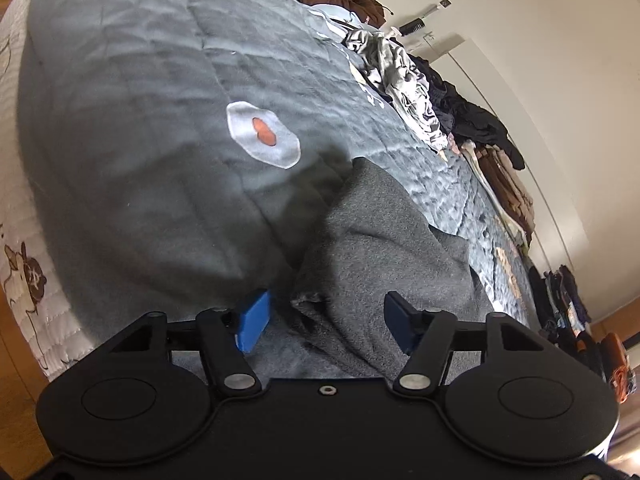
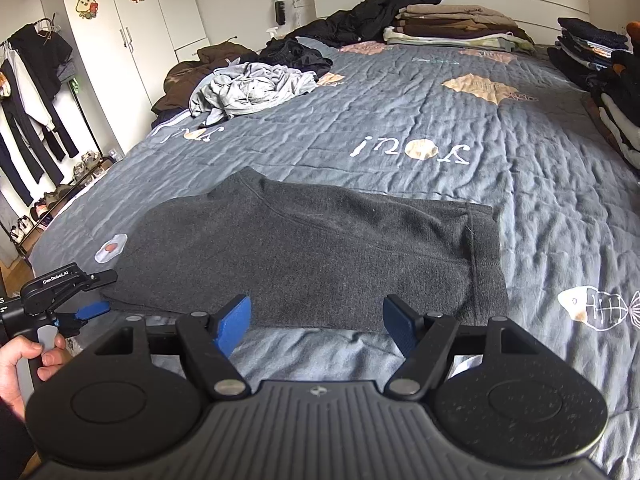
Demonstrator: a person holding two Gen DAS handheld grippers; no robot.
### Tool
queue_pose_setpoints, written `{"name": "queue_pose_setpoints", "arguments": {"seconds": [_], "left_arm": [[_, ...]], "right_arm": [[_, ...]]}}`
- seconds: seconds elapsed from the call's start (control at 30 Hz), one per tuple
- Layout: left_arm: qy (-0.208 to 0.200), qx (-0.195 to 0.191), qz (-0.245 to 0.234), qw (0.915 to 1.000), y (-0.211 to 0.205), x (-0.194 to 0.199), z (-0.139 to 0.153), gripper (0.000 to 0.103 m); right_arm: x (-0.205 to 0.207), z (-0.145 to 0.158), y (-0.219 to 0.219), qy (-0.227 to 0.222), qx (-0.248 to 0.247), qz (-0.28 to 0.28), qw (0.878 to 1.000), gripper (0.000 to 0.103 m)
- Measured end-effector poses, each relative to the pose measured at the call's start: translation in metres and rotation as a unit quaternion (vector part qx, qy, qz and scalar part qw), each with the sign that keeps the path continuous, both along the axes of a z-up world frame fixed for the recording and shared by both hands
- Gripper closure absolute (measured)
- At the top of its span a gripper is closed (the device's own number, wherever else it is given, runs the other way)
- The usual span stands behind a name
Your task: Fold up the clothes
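A dark grey knit garment [image 2: 320,256] lies flat and folded on the blue-grey quilt [image 2: 440,112], near the bed's front edge. My right gripper [image 2: 316,322] hovers open just in front of its near hem, touching nothing. The left gripper [image 1: 326,322] is open too, low over the garment [image 1: 380,248] at its left end, with cloth between the blue pads but not pinched. In the right wrist view the left gripper [image 2: 94,308] sits at the garment's left corner, held by a hand [image 2: 28,364].
Unfolded clothes [image 2: 252,84] are heaped at the bed's far left. Folded stacks [image 2: 452,24] line the headboard and the right side [image 2: 612,92]. A wardrobe [image 2: 132,40] and a clothes rack [image 2: 32,92] stand left of the bed.
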State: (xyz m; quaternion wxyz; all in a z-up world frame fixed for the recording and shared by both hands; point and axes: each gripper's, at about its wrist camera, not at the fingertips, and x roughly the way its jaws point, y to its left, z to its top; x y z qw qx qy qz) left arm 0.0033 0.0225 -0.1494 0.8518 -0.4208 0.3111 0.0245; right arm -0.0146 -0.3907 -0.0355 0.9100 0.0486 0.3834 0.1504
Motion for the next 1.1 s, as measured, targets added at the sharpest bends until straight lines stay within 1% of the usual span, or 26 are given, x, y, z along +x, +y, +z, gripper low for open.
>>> {"name": "queue_pose_setpoints", "arguments": {"seconds": [0.03,0.07,0.1,0.2,0.23,0.27,0.33,0.47,0.5,0.53,0.6,0.67,0.73,0.8,0.93,0.97,1.03,1.07,1.1], "left_arm": [[-0.002,-0.009,-0.004,1.0000,0.000,0.000,0.000,0.055],[-0.004,-0.017,-0.010,0.9998,0.000,0.001,0.000,0.065],[-0.008,-0.017,-0.018,0.9997,-0.002,0.002,0.002,0.068],[-0.021,0.000,-0.037,0.9991,-0.009,0.004,0.007,0.069],[-0.014,0.007,-0.033,0.9993,-0.011,0.006,0.007,0.069],[-0.001,0.014,-0.025,0.9996,-0.011,0.008,0.005,0.068],[0.018,0.016,-0.013,0.9996,-0.009,0.010,-0.002,0.067],[0.015,-0.003,-0.002,0.9999,-0.004,0.007,-0.010,0.066],[0.013,-0.007,0.003,0.9999,-0.004,0.006,-0.010,0.065],[0.010,-0.012,0.008,0.9998,-0.005,0.006,-0.010,0.062],[0.002,-0.030,0.017,0.9994,-0.006,0.008,-0.010,0.048],[-0.003,-0.035,0.016,0.9993,-0.009,0.015,-0.009,0.046],[-0.008,-0.038,0.009,0.9992,-0.013,0.023,-0.008,0.052],[-0.017,-0.041,-0.004,0.9990,-0.017,0.026,-0.007,0.085],[-0.041,-0.026,-0.011,0.9988,-0.015,0.015,-0.004,0.085],[-0.038,-0.029,-0.007,0.9988,-0.013,0.014,-0.007,0.084],[-0.023,-0.043,0.008,0.9988,-0.007,0.013,-0.015,0.079],[-0.020,-0.053,0.013,0.9983,-0.005,0.012,-0.019,0.075],[-0.021,-0.058,0.014,0.9980,-0.006,0.013,-0.020,0.074]], "right_arm": [[0.001,-0.001,-0.001,0.001,0.001,-0.002,1.000,0.031],[0.001,-0.002,-0.001,0.003,0.003,-0.002,1.000,0.031],[0.002,-0.003,-0.001,0.005,0.004,-0.003,1.000,0.031],[0.002,-0.006,-0.001,0.008,0.008,-0.004,1.000,0.031],[0.002,-0.006,0.000,0.009,0.009,-0.004,1.000,0.031],[0.002,-0.007,0.000,0.009,0.009,-0.003,1.000,0.031],[0.002,-0.007,0.002,0.009,0.009,0.001,1.000,0.031],[0.002,-0.008,0.001,0.008,0.007,0.002,1.000,0.031],[0.002,-0.008,0.000,0.007,0.006,0.002,1.000,0.031],[0.002,-0.008,-0.001,0.007,0.006,0.002,1.000,0.031],[0.003,-0.009,-0.004,0.007,0.005,-0.004,1.000,0.031],[0.004,-0.010,-0.007,0.010,0.013,-0.010,1.000,0.031],[0.005,-0.010,-0.009,0.011,0.016,-0.012,1.000,0.031],[0.005,-0.011,-0.009,0.010,0.016,-0.011,1.000,0.031],[0.005,-0.013,-0.008,0.012,0.017,-0.007,1.000,0.031],[0.005,-0.013,-0.008,0.012,0.016,-0.007,1.000,0.031],[0.006,-0.014,-0.009,0.013,0.017,-0.008,1.000,0.031],[0.006,-0.015,-0.009,0.014,0.018,-0.010,1.000,0.031],[0.007,-0.016,-0.010,0.015,0.020,-0.012,1.000,0.031]]}}
